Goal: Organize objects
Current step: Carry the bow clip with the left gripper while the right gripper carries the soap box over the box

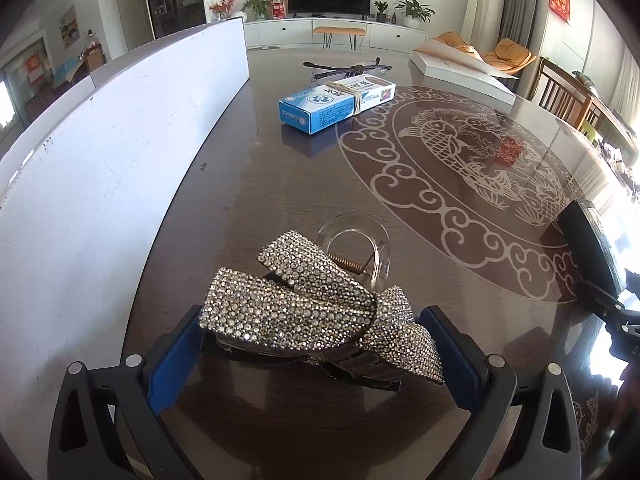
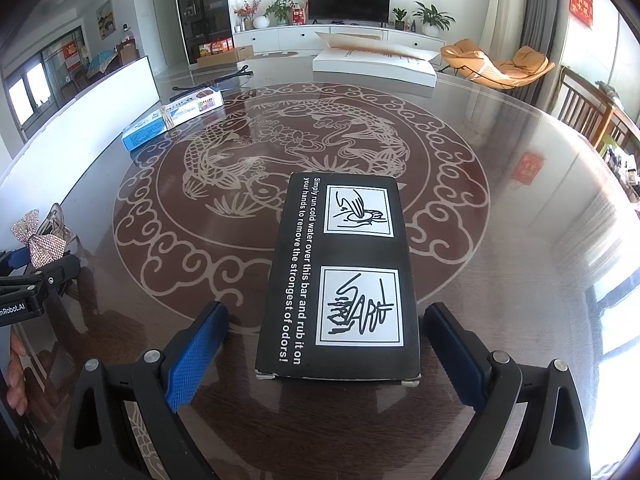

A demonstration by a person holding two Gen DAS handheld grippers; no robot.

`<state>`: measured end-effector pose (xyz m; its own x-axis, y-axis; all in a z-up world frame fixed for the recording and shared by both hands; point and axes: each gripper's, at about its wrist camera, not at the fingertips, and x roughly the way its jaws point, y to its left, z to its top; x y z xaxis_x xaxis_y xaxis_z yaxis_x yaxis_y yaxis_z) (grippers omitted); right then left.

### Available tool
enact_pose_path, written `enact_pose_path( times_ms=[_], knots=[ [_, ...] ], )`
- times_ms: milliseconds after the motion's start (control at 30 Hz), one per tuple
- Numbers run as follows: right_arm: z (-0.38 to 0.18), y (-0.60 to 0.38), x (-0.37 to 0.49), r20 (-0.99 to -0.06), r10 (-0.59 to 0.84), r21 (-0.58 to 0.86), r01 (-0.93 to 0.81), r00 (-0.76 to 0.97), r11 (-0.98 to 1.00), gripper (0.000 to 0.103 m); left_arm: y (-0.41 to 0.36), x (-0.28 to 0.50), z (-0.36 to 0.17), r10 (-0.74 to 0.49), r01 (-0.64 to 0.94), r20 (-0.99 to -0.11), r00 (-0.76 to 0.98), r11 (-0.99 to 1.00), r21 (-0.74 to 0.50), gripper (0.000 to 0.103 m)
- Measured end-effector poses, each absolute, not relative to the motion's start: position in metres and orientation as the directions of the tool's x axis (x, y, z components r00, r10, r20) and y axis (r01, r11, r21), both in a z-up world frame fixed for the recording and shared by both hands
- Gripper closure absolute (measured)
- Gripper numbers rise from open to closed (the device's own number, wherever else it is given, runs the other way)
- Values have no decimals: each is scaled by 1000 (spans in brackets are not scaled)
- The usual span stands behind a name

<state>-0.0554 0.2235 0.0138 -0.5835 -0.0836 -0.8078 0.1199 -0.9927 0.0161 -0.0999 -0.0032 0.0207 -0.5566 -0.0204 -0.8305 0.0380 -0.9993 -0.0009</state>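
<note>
A rhinestone bow hair clip [image 1: 316,308] with a clear claw lies on the dark glass table between the blue pads of my left gripper [image 1: 320,356]; the jaws stand wide and do not touch it. A black box with white printed instructions [image 2: 340,280] lies flat between the pads of my right gripper [image 2: 324,360], which is open with gaps on both sides. The bow also shows at the far left of the right wrist view [image 2: 40,240]. The black box shows at the right edge of the left wrist view [image 1: 592,248].
A blue-and-white box bound with a band [image 1: 336,104] and black glasses [image 1: 348,67] lie farther back. A white board [image 1: 120,140] stands along the table's left side. A flat white box [image 2: 372,64] lies at the far edge. Chairs stand to the right.
</note>
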Motion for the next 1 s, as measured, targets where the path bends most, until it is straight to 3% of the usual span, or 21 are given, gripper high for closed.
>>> enact_pose_path(
  times_ms=[67,100,167,200,267,467,633,833,1000],
  knots=[
    [15,226,-59,-815,-117,45,138,-567,-989,0,-1,-101,21,-11,24,-829,-560,-1000,-3,0],
    [16,227,-62,-823,-123,54,140,-555,-989,0,-1,-101,22,-8,19,-821,-570,-1000,-3,5],
    [18,233,-71,-837,-148,90,134,-527,-987,2,1,-97,26,21,-5,-794,-607,-1000,-23,29],
    [20,236,-76,-841,-160,110,126,-517,-986,6,1,-96,27,33,-12,-790,-612,-999,-33,30],
    [26,240,-85,-848,-156,109,122,-506,-987,42,1,-93,29,57,-27,-780,-623,-998,-51,40],
    [39,242,-91,-858,-207,163,133,-470,-978,44,-8,-72,57,156,-43,-716,-680,-984,-173,51],
    [71,224,-87,-809,-313,272,154,-498,-950,44,-23,-54,85,213,-42,-661,-719,-964,-264,52],
    [118,163,-89,-732,-431,336,269,-528,-902,44,-60,-24,134,223,-22,-575,-787,-942,-334,52],
    [151,83,-99,-670,-550,389,396,-498,-832,44,-121,-12,167,142,65,-545,-826,-938,-342,52]
  ],
)
